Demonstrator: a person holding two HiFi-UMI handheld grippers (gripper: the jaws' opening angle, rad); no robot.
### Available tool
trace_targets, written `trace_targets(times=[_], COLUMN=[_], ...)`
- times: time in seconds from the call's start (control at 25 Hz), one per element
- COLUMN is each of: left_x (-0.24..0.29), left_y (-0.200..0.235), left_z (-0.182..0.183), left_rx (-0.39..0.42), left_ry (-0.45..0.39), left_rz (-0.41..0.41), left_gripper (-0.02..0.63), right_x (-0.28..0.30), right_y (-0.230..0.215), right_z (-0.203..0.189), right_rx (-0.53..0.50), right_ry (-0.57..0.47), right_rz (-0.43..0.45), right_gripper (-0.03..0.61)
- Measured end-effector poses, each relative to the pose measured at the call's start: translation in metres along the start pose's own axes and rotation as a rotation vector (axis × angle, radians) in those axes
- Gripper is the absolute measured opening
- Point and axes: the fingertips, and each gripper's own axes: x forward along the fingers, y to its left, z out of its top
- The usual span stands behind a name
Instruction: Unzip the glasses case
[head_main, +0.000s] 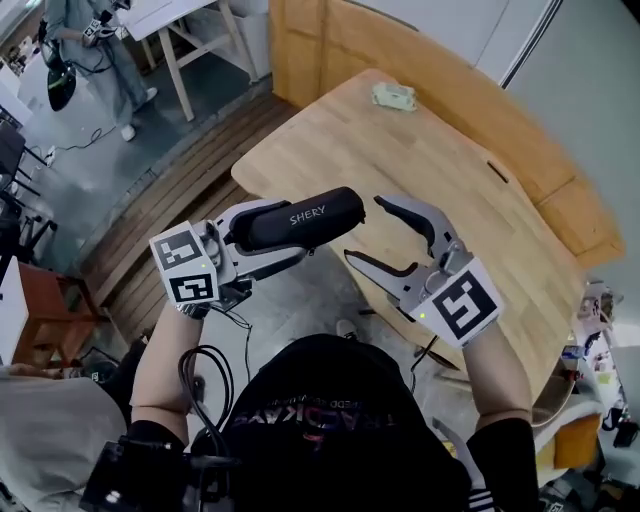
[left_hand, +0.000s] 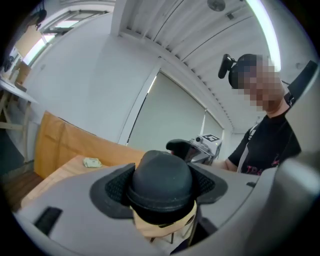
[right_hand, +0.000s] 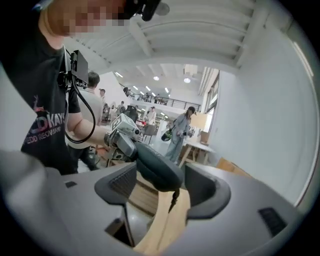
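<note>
glasses case (head_main: 300, 218) is held level in the air, out past the near edge of the tabletop (head_main: 420, 170). its left end is clamped in the jaws of the left gripper (head_main: 262, 238). the right gripper (head_main: 365, 230) stands at the free end, jaws spread and gripping nothing. the zipper pull (right_hand: 175, 196) dangles under that end, so unzipping looks not yet begun. next, the right jaws must pinch that small pull and draw it along the seam.

blocker: glasses case (head_main: 297, 219) at right tongs (head_main: 363, 228) mouth | beyond: table (head_main: 420, 150)
</note>
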Motion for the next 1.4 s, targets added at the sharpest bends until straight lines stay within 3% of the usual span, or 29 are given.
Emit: trace_targets(times=[0.08, 0.24, 0.36, 0.48, 0.68, 0.96, 1.4], left_x=[-0.004, -0.001, 0.005, 0.009, 0.010, 0.006, 0.013], left_y=[0.004, 0.009, 0.011, 0.014, 0.018, 0.017, 0.013], left_z=[0.010, 0.021, 0.023, 0.023, 0.029, 0.030, 0.022], left_rx=[0.015, 0.015, 0.016, -0.014, -0.099, -0.139, -0.178], left_ry=[0.005, 0.025, 0.042, 0.040, 0.003, -0.013, -0.021], left_rz=[0.027, 0.072, 0.108, 0.133, 0.164, 0.188, 0.204], left_gripper=[0.330, 0.331, 0.331, 0.330, 0.331, 0.331, 0.331], right_x=[-0.001, 0.013, 0.025, 0.035, 0.041, 0.049, 0.035], right_y=[0.012, 0.028, 0.037, 0.039, 0.025, 0.025, 0.025], right_z=[0.000, 0.004, 0.015, 0.010, 0.008, 0.015, 0.017], right_rx=[0.010, 0.001, -0.075, -0.155, -0.325, -0.411, -0.370], right_ry=[-0.006, -0.068, -0.153, -0.116, -0.072, -0.052, -0.047], right_rz=[-0.074, -0.274, -0.355, -0.400, -0.554, -0.611, -0.643], right_gripper=[0.243, 0.162, 0.146, 0.146, 0.143, 0.140, 0.094])
